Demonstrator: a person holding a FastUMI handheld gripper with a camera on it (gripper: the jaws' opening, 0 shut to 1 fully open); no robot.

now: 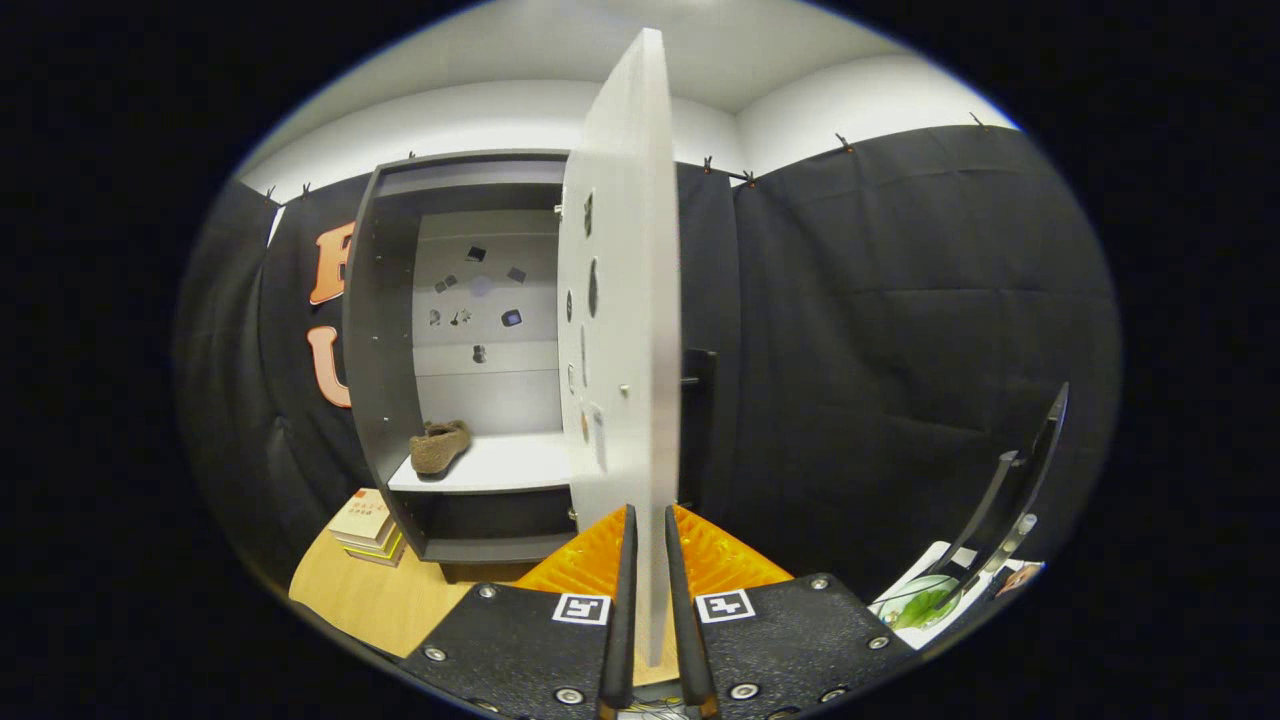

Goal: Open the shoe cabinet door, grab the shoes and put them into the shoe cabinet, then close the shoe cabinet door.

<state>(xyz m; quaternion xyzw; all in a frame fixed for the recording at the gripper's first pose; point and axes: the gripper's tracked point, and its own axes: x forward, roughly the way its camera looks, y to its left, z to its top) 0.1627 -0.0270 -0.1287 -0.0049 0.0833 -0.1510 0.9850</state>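
The gripper (648, 560) is clenching the edge of the open white flat-panel cabinet door (620, 290) between both fingers. A brown fuzzy slipper (440, 447) is resting at the left front corner of the dark-framed cabinet's (380, 330) white shelf (510, 465).

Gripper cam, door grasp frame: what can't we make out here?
- Cabinet right half: hidden behind the open door, gripper view.
- Second shoe: one shoe on the shelf; any other is unseen.
- Gripper fingers straddle the door edge; actual contact is unclear.
- Small items on the back panel: too small.
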